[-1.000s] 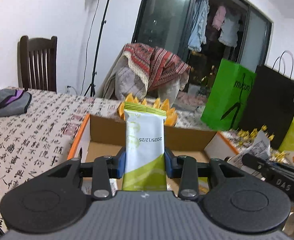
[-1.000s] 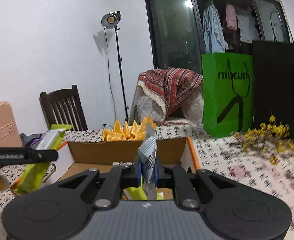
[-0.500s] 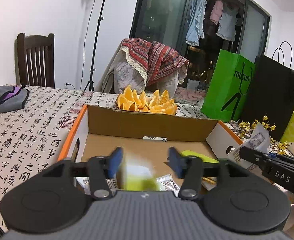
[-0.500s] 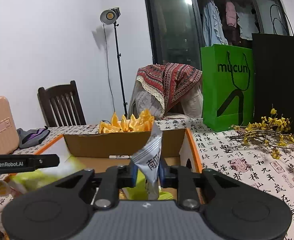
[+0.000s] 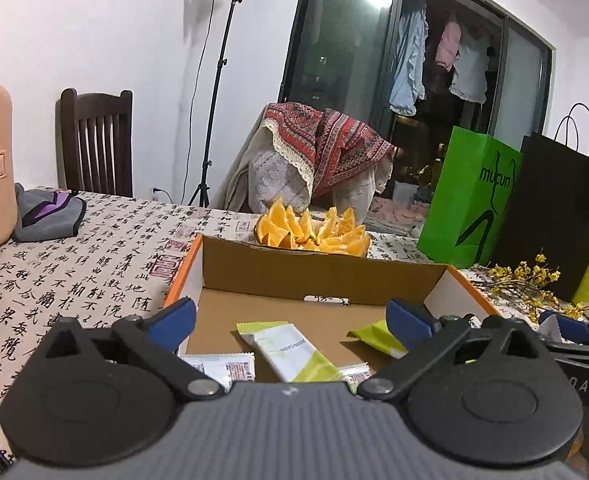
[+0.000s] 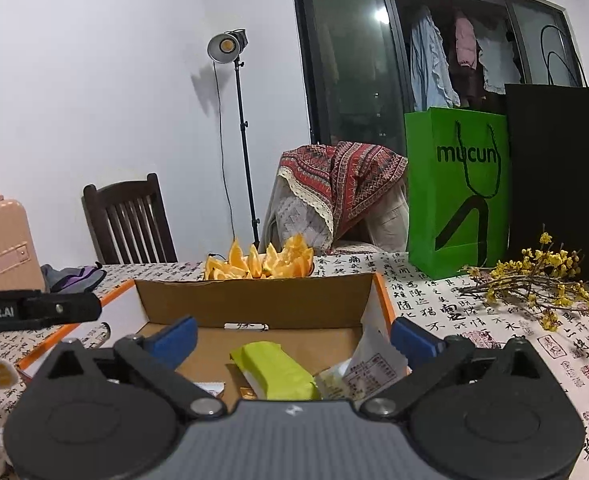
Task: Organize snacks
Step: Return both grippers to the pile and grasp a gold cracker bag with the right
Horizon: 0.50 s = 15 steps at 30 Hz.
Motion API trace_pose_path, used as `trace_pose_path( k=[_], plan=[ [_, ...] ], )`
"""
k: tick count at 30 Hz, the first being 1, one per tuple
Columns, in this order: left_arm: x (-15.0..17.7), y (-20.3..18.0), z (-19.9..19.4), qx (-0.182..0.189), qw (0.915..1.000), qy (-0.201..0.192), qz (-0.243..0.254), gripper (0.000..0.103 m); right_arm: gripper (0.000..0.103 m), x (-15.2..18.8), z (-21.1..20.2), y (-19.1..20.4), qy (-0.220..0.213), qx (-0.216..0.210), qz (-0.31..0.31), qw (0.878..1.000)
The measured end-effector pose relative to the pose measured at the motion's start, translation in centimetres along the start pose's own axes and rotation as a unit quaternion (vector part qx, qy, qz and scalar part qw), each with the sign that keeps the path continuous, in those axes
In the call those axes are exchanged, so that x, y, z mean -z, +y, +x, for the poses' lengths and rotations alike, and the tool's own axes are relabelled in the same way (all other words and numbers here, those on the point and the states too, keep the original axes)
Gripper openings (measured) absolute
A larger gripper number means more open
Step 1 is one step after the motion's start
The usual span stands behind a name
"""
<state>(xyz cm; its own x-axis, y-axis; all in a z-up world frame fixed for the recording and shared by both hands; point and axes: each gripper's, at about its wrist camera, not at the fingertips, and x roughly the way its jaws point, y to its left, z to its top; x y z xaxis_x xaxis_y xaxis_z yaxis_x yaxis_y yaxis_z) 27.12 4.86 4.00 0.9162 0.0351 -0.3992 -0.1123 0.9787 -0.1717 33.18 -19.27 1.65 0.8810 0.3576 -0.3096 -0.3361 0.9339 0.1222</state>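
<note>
Both grippers have just been opening, nothing between the jaws: left gripper (image 5: 290, 318) wide, right gripper (image 6: 292, 338) wide. Green-white snack bar (image 5: 294, 352) lies flat in the cardboard box (image 5: 318, 276); white packet (image 6: 374, 364) leans on the box's right wall. Risk: packet may tip out if a withdrawing gripper clips it.

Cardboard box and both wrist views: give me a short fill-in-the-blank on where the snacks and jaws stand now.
1. The white-and-green snack bar lies inside the cardboard ____.
2. The left gripper has its jaws ____, with nothing held between them.
3. Behind the cardboard box sits a pile of cut ____ wedges.
4. Beside the black bag stands a ____ paper bag printed "mucun".

Missing words: box; open; orange; green
</note>
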Motion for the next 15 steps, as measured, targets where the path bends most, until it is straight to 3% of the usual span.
trace_pose_path(
  k=[10, 15],
  plan=[
    [-0.8, -0.1, -1.3, -0.014, 0.9999, -0.001, -0.002, 0.103, 0.103, -1.0, -1.3, -0.4, -0.012, 0.002, 0.012, 1.000],
    [-1.7, 0.0, -3.0, -0.020, 0.9998, -0.002, -0.006, 0.103, 0.103, -2.4, -2.4, -0.4, 0.006, -0.012, 0.022, 1.000]
  ],
)
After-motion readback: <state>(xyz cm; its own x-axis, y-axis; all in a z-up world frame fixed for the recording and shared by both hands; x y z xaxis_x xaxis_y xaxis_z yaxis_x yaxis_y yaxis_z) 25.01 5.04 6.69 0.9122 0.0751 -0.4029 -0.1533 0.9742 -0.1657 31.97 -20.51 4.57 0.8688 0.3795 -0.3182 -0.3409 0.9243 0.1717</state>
